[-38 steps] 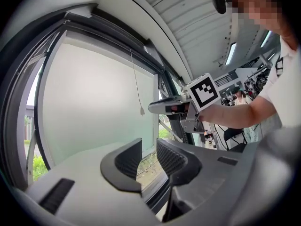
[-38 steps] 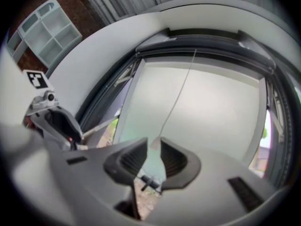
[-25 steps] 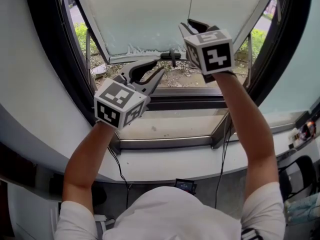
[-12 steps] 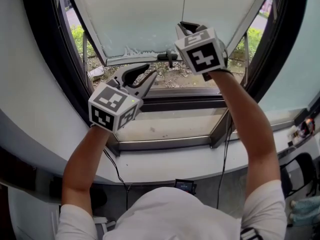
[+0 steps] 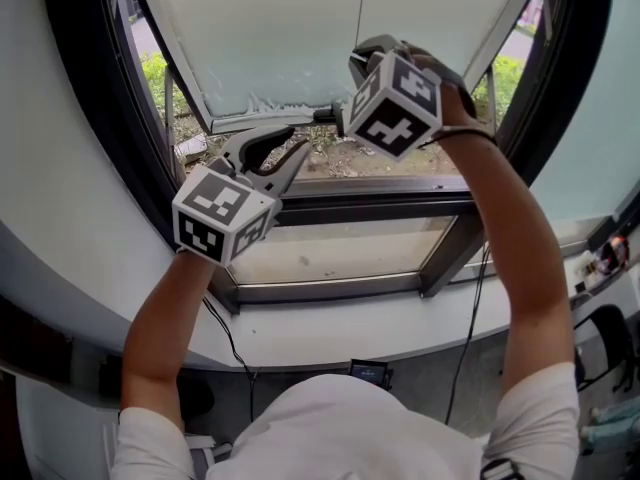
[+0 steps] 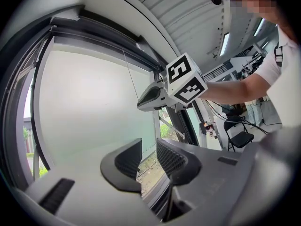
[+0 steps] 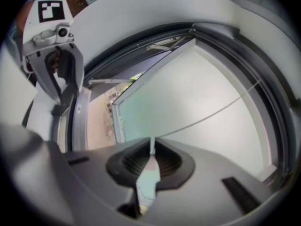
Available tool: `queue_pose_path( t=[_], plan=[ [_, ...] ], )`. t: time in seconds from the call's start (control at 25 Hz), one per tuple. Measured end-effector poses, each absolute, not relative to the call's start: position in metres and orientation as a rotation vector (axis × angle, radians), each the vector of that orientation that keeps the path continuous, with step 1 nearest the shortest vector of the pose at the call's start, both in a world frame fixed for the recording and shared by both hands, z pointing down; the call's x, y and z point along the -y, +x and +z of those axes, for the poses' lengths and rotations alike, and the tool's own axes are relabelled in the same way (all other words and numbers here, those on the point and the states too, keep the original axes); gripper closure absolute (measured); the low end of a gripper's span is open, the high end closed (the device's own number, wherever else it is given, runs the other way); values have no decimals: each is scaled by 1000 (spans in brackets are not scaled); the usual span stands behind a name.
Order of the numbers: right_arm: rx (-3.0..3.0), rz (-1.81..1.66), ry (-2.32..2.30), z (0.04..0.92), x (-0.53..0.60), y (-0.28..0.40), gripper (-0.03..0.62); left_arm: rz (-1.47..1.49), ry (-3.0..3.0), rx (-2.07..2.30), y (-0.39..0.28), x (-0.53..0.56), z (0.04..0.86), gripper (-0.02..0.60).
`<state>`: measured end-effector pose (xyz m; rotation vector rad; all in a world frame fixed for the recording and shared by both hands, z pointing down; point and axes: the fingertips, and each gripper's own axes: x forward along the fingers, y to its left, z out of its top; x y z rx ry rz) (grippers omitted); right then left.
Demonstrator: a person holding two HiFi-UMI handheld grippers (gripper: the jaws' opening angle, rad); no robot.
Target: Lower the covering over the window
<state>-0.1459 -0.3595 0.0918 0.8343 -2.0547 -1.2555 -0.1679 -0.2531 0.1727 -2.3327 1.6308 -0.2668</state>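
Note:
A pale roller blind covers the upper window, its bottom bar part way down. A thin pull cord hangs in front of it. My right gripper is raised to that cord; its jaws have just been closing with the cord between them. In the right gripper view the cord runs straight into the nearly closed jaws of the right gripper. My left gripper hangs lower left, level, open, with nothing between its fingers. The left gripper view shows the right gripper at the cord.
A tilted-out window sash with a dark handle lies behind the blind. The black curved frame surrounds it, and the sill lies below. Cables hang under the ledge. A folding chair stands in the room behind.
The right gripper has rolled, turning its marker cube leftward, and its jaws have closed around the cord. The left gripper has drifted slightly left and stays open.

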Motion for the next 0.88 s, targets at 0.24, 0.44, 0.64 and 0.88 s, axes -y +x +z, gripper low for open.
queue_pose_path(
  t=[0.24, 0.44, 0.64, 0.88],
  plan=[
    [1800, -1385, 795, 100, 364, -143, 553, -279, -2325, -1622, -169, 253, 173, 486],
    [1786, -1362, 765, 113, 366, -145, 553, -290, -2315, -1627, -174, 254, 175, 485],
    [1742, -1373, 722, 134, 365, -145, 553, -294, -2302, -1645, -180, 254, 175, 486],
    [1704, -1361, 670, 166, 369, -143, 553, -316, -2303, -1644, -184, 254, 179, 486]
  ],
)
